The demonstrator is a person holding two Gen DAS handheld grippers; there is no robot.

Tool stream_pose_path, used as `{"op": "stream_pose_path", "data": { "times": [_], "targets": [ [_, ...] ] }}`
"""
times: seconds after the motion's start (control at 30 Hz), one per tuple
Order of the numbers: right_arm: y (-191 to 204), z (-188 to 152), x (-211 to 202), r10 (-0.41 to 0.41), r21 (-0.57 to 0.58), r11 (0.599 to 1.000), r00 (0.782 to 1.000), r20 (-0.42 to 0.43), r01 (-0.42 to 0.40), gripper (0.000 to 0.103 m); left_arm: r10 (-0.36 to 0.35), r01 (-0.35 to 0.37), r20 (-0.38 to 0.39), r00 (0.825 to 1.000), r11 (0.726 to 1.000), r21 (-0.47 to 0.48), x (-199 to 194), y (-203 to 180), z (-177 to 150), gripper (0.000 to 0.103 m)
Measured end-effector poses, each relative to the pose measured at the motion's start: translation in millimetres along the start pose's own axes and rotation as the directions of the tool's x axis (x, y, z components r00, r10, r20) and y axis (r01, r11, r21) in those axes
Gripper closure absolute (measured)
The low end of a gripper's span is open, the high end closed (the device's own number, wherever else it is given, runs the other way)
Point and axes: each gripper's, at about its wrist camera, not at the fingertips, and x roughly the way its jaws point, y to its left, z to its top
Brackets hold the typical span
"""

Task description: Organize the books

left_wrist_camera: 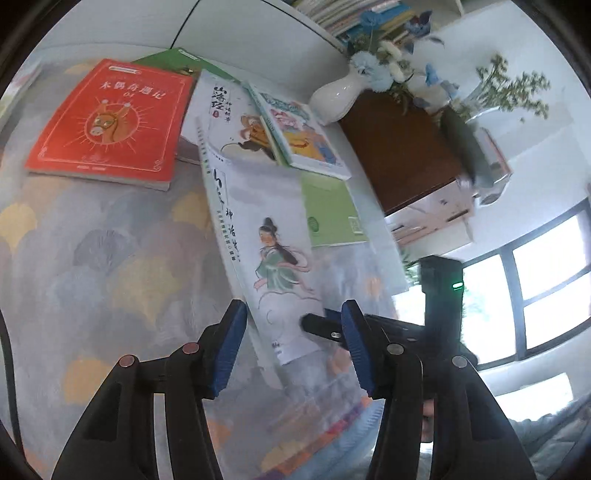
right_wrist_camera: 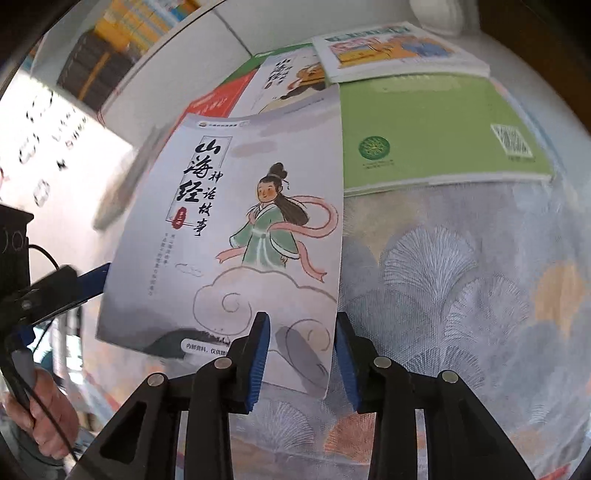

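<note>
While the girl-cover book (right_wrist_camera: 258,221) tilts above the patterned cloth (right_wrist_camera: 461,295), left gripper (left_wrist_camera: 294,332) straddles its spine half-wide, right gripper (right_wrist_camera: 301,332) its corner, narrower; whether either pinches, can't tell.

The green book (left_wrist_camera: 166,59) lies almost wholly hidden under the red book (left_wrist_camera: 107,122), only a corner showing. The row of shelf books (left_wrist_camera: 351,16) above the white vase (left_wrist_camera: 340,98) is cut off by the top edge, titles too small to read. Left of the fairy-cover booklet (right_wrist_camera: 236,240), the wall markings (right_wrist_camera: 44,140) are blurred beyond reading.
</note>
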Motion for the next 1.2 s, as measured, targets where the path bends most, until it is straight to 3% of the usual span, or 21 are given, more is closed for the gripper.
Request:
{"op": "stream_pose_path", "data": {
  "times": [0.17,0.27,0.33,0.43,0.5,0.53,0.57,0.67,0.77,0.83,0.93,0.97,1.0,1.03,1.07,1.1,1.17,1.2],
  "targets": [
    [-17.8,0.8,-3.2,0.087,0.087,0.992,0.996,0.010,-0.087,0.068,0.083,-0.083,0.037,0.996,0.996,-0.011,13.1,8.3,1.1,0.053],
    [-26.5,-1.7,-5.8,0.128,0.136,0.982,0.992,0.022,-0.129,0.068,0.121,-0.121,-0.004,0.993,0.992,-0.017,17.2,22.6,-2.2,0.053],
    [-29.7,-3.6,-8.0,0.135,0.146,0.980,0.991,0.026,-0.137,0.068,0.080,-0.083,-0.043,0.996,0.994,-0.070,23.9,32.4,-8.6,0.053],
    [-22.5,-5.4,-6.9,0.110,0.123,0.986,0.993,0.028,-0.113,0.068,0.057,-0.061,-0.041,0.998,0.993,-0.106,29.5,34.2,-14.6,0.053],
    [-11.2,-4.2,-3.7,0.065,0.082,0.994,0.998,0.026,-0.067,0.068,0.035,-0.040,-0.037,0.999,0.991,-0.131,32.5,33.9,-11.6,0.063],
    [-6.1,-3.7,-2.4,0.043,0.061,0.997,0.999,0.023,-0.045,0.067,-0.005,-0.002,-0.045,0.999,0.989,-0.150,31.7,34.2,-9.2,0.073],
    [-4.3,-2.0,-1.3,0.036,0.054,0.998,0.999,0.019,-0.037,0.066,-0.053,0.045,-0.050,0.997,0.985,-0.166,30.6,34.4,-3.7,0.077],
    [-9.8,2.3,-2.9,0.080,0.100,0.992,0.997,-0.015,-0.078,0.049,-0.134,0.126,-0.032,0.990,0.975,-0.182,21.5,27.8,8.2,0.083],
    [-28.2,-1.3,-8.9,0.192,0.229,0.956,0.981,-0.014,-0.184,0.038,-0.247,0.235,-0.017,0.969,0.939,-0.250,19.3,29.2,15.0,0.083],
    [-43.4,-7.2,-11.1,0.282,0.309,0.911,0.959,0.014,-0.273,0.034,-0.285,0.271,-0.011,0.959,0.922,-0.276,18.6,30.2,16.3,0.083],
    [-65.3,-12.4,-6.2,0.425,0.426,0.801,0.900,0.093,-0.422,0.034,-0.352,0.326,-0.017,0.936,0.882,-0.342,24.7,37.3,15.6,0.083],
    [-72.4,-12.1,-1.1,0.474,0.467,0.744,0.870,0.135,-0.478,0.034,-0.363,0.332,-0.022,0.931,0.872,-0.359,26.9,38.5,14.6,0.083],
    [-75.8,-11.5,2.9,0.503,0.487,0.708,0.849,0.160,-0.511,0.040,-0.357,0.323,-0.028,0.934,0.872,-0.367,28.7,39.2,13.3,0.083],
    [-78.3,-10.4,7.2,0.529,0.507,0.673,0.830,0.180,-0.539,0.058,-0.335,0.299,-0.038,0.942,0.884,-0.360,28.4,39.9,11.8,0.083],
    [-78.2,-7.7,13.6,0.562,0.525,0.633,0.804,0.195,-0.570,0.064,-0.311,0.275,-0.049,0.949,0.895,-0.350,28.3,40.5,11.5,0.083],
    [-75.9,-7.0,15.4,0.566,0.530,0.627,0.801,0.193,-0.571,0.068,-0.287,0.249,-0.062,0.956,0.906,-0.343,28.9,41.2,11.0,0.083],
    [-66.9,-4.5,10.2,0.522,0.498,0.684,0.835,0.176,-0.533,0.074,-0.197,0.160,-0.102,0.975,0.944,-0.289,29.8,38.0,11.0,0.083],
    [-57.9,-1.5,4.2,0.475,0.458,0.743,0.866,0.154,-0.489,0.075,-0.149,0.115,-0.117,0.982,0.961,-0.251,30.1,35.8,11.1,0.083]
  ]
}}
